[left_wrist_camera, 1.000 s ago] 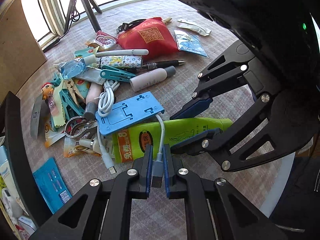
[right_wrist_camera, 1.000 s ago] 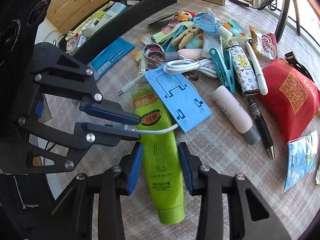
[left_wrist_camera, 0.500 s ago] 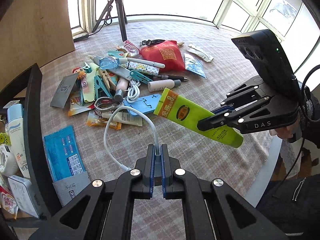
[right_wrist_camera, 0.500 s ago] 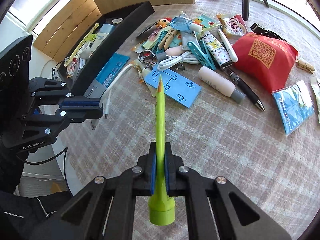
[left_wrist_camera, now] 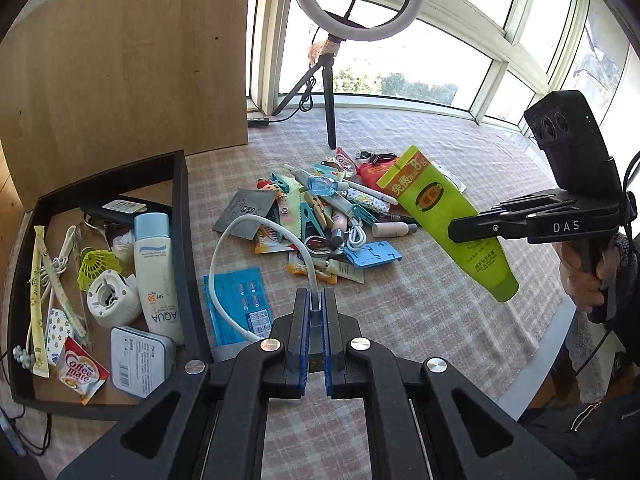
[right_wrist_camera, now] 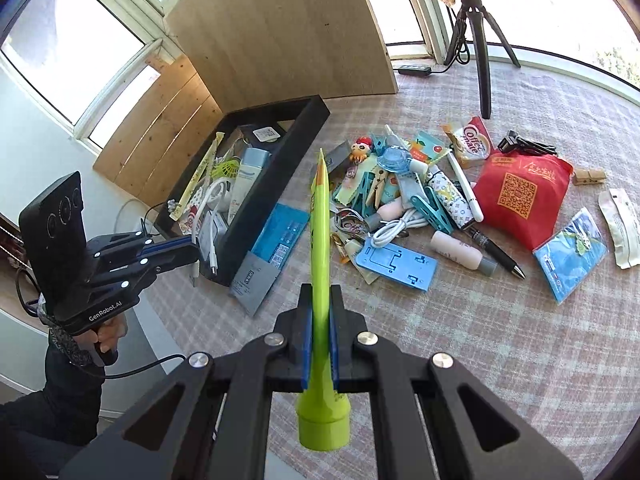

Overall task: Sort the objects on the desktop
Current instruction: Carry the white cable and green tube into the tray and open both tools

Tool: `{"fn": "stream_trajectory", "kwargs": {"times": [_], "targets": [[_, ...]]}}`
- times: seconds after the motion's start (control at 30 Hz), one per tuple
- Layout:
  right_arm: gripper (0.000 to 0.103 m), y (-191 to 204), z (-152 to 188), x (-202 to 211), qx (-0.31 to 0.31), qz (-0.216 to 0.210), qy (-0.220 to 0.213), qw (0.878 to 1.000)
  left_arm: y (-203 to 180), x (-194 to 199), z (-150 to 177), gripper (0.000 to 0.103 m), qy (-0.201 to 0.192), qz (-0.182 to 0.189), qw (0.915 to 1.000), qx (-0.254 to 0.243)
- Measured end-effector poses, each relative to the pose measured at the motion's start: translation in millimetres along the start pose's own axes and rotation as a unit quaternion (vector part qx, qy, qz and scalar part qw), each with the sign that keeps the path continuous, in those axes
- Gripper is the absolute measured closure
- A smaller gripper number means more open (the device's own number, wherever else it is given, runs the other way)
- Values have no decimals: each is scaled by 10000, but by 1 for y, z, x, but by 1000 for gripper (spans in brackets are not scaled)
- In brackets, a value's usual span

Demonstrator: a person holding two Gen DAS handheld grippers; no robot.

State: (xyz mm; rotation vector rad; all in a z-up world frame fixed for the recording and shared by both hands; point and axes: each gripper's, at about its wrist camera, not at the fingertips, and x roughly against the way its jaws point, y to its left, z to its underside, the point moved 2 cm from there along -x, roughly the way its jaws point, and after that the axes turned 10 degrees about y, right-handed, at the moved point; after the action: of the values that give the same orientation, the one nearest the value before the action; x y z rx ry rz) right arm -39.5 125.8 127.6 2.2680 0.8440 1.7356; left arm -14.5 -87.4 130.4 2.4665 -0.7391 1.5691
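Observation:
My left gripper (left_wrist_camera: 316, 308) is shut on the plug end of a short white USB cable (left_wrist_camera: 256, 232), which arcs up and hangs free above the table. It also shows in the right wrist view (right_wrist_camera: 192, 252), near the tray. My right gripper (right_wrist_camera: 320, 308) is shut on a green hand-cream tube (right_wrist_camera: 320, 232), held in the air edge-on, cap toward the camera. The tube also shows in the left wrist view (left_wrist_camera: 448, 216), clamped by the right gripper (left_wrist_camera: 456, 232) above the table's right side. A pile of small desktop objects (right_wrist_camera: 404, 200) lies mid-table.
A black tray (left_wrist_camera: 182, 216) at the left holds a sunscreen bottle (left_wrist_camera: 154, 264), a tin, sachets and a white cable. A blue phone stand (right_wrist_camera: 396, 264), red pouch (right_wrist_camera: 520, 196), pen and blue packets lie on the checked cloth. A ring-light tripod (left_wrist_camera: 330, 120) stands behind the pile.
Both grippers have risen and pulled back from the pile. The cable's far end has come free of the pile. The left gripper has swung toward the tray; the tube is higher.

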Motion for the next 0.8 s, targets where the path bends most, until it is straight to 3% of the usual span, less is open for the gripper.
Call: {"fn": "stream_trajectory", "kwargs": {"times": [0.27,0.47,0.8], "targets": [[96,73,-60,-30,353,-260,-58,9990,89,48,9,98,-280,-671,9962,473],[96,117,-109,-70,368,-482,57,9981,161,63,3,98,-384,-1086,9904,765],[96,159,-178,-142,556,-159,385,9976,240,35,-27,98,-223,-1264,9889,749]]}}
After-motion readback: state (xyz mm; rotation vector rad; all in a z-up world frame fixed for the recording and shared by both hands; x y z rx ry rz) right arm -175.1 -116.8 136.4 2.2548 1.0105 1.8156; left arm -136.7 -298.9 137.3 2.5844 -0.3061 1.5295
